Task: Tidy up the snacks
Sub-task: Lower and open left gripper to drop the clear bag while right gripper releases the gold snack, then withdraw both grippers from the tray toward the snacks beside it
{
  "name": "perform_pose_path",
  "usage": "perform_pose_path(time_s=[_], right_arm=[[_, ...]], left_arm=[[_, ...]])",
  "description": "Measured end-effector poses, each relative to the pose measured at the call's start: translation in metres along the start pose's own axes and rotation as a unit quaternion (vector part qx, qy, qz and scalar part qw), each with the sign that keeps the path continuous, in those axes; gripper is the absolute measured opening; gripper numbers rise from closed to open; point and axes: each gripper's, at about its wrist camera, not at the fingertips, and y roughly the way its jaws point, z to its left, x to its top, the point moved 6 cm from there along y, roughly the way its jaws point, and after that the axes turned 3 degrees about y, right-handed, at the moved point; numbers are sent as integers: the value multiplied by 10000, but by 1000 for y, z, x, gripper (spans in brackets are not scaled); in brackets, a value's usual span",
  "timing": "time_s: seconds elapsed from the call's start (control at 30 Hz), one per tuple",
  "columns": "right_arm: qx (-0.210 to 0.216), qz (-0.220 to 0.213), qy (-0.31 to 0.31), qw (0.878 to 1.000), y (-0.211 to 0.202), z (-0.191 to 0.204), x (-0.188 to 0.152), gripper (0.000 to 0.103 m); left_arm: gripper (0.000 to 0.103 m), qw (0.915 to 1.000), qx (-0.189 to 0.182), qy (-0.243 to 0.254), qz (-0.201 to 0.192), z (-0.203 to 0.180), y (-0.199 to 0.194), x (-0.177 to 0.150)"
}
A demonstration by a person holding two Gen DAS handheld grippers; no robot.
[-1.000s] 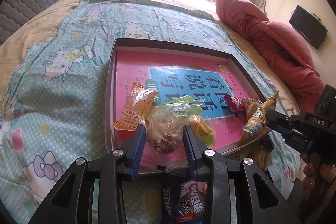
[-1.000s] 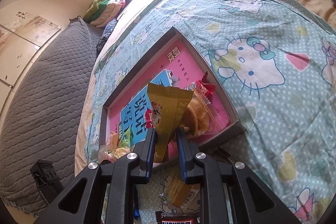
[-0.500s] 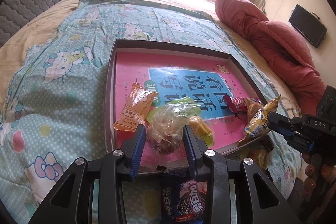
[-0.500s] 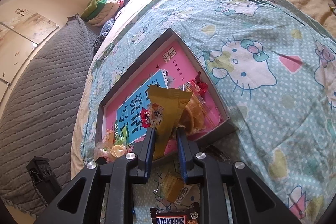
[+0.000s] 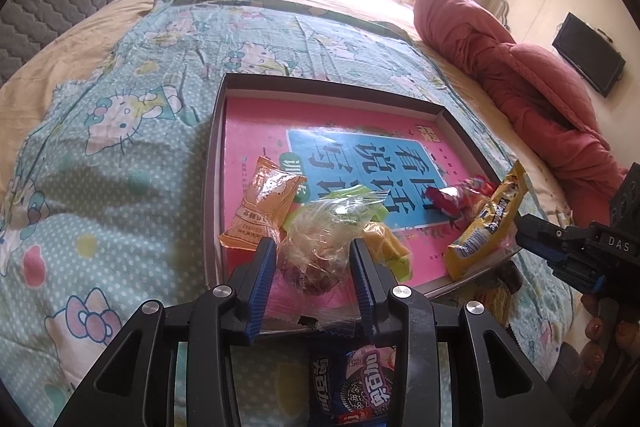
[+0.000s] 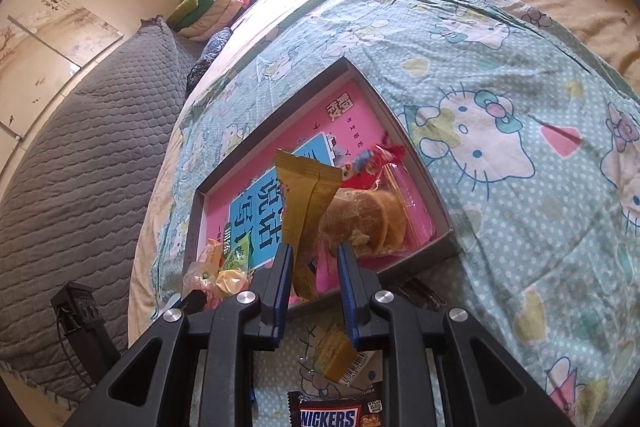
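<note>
A grey-rimmed tray point(image 5: 216, 163) with a pink and blue book cover as its floor lies on the cartoon-cat sheet. My left gripper point(image 5: 314, 259) is over the tray's near edge. Its pads sit against a clear bag point(image 5: 320, 243) holding a brown pastry that rests in the tray, and its jaws are opening. An orange packet point(image 5: 264, 211), a green one point(image 5: 360, 193) and a yellow sweet point(image 5: 384, 247) lie beside the bag. My right gripper point(image 6: 312, 263) is shut on a yellow snack packet point(image 6: 308, 195), tilted upright over the tray's near right corner. Round cakes point(image 6: 364, 215) and a red sweet point(image 6: 372, 163) lie behind it.
On the sheet in front of the tray lie a blue biscuit packet point(image 5: 352, 379), a Snickers bar point(image 6: 328, 417) and a tan packet point(image 6: 336, 355). A red quilt point(image 5: 520, 75) is bunched along the right. A grey padded headboard point(image 6: 80, 167) stands to the left.
The left fingers stand slightly wider around the pastry bag. The right gripper has rolled a little with the yellow packet still in it. Neither hand has shifted much.
</note>
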Motion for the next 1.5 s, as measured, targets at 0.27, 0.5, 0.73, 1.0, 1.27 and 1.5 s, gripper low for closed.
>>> perform_pose_path(time_s=[0.27, 0.5, 0.73, 1.0, 1.27, 1.5], right_arm=[[-32, -90, -162, 9998, -6, 5, 0, 27], [-50, -131, -316, 9994, -9, 11, 0, 29], [-51, -183, -403, 9990, -13, 15, 2, 29], [-85, -256, -576, 9980, -18, 22, 2, 30], [-124, -397, -818, 9958, -25, 30, 4, 41], [-113, -457, -1023, 9936, -31, 37, 2, 47]], left_arm=[[45, 9999, 2, 78, -68, -3, -4, 1], [53, 10000, -7, 43, -89, -2, -6, 3], [64, 9997, 116, 76, -176, 0, -11, 6], [71, 9991, 200, 155, -335, 0, -24, 11], [74, 9984, 248, 168, -489, 0, -39, 15], [75, 9969, 339, 240, -674, 0, -60, 16]])
